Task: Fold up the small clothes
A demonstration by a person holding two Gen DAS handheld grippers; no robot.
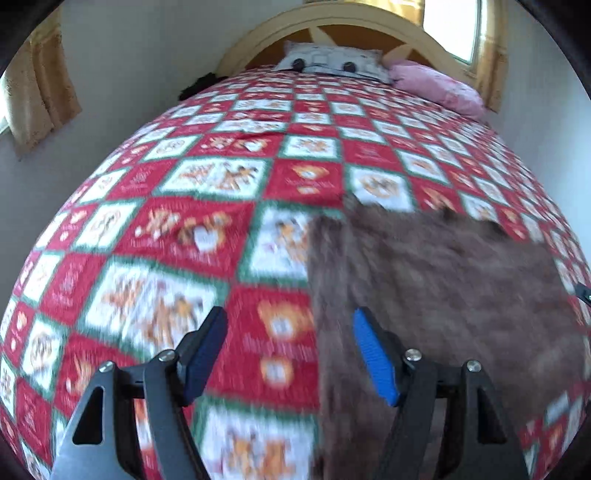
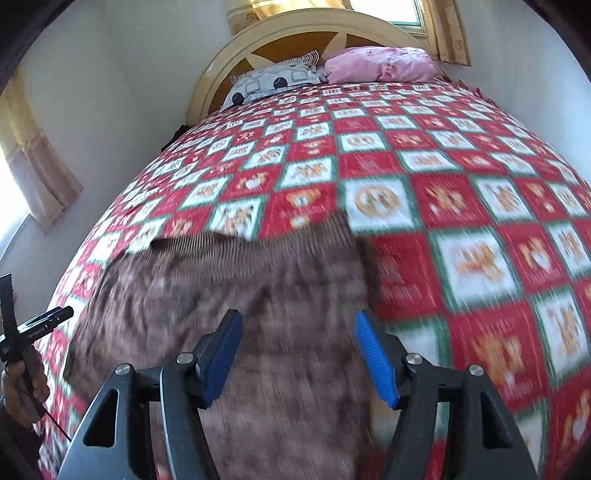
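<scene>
A brown knitted garment (image 1: 436, 288) lies flat on the bed; it also shows in the right wrist view (image 2: 236, 295). My left gripper (image 1: 290, 332) is open and empty, above the garment's left edge, with its right finger over the cloth. My right gripper (image 2: 297, 332) is open and empty, above the garment's right part. The left gripper's tool and the hand holding it (image 2: 26, 339) show at the left edge of the right wrist view. Both views are blurred by motion.
The bed is covered by a red, white and green checked quilt (image 1: 207, 236), also in the right wrist view (image 2: 461, 206). A patterned grey pillow (image 1: 332, 61) and a pink pillow (image 1: 436, 86) lie by the headboard (image 2: 295, 33). Walls and curtains flank the bed.
</scene>
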